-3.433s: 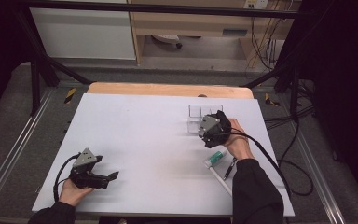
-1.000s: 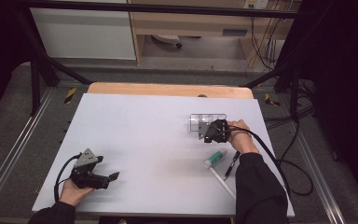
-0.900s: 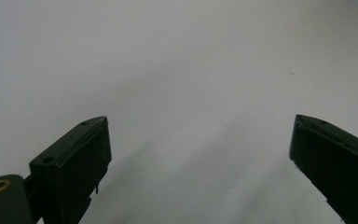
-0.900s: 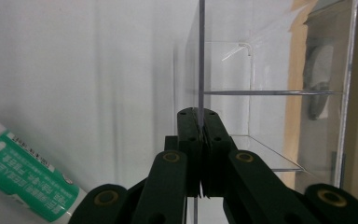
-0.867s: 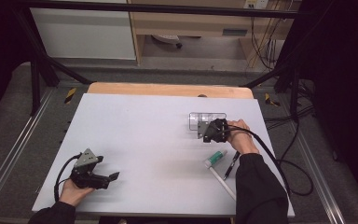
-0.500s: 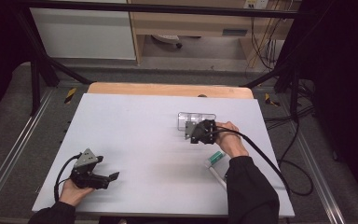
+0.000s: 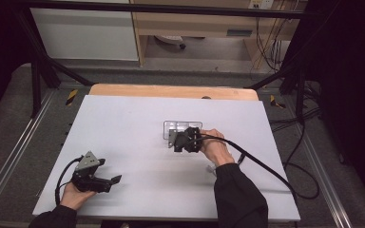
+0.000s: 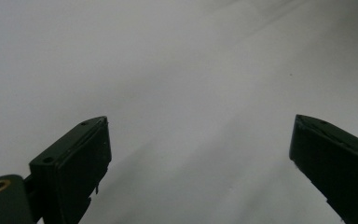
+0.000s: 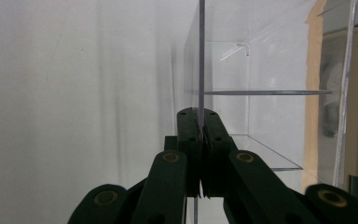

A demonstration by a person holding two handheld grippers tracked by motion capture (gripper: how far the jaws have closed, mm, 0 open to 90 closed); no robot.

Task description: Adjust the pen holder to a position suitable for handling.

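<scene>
Pinching a clear box (image 7: 180, 127) wall, right gripper (image 9: 199, 122) closed; left gripper (image 8: 200, 154) gapes empty.

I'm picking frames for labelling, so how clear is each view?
High view: evenly lit, sharp, though the clear box is faint against the white table. Left gripper view: soft, dim, jaws blurred. Right gripper view: jaws sharp; the box's walls show mainly as thin edges.
</scene>
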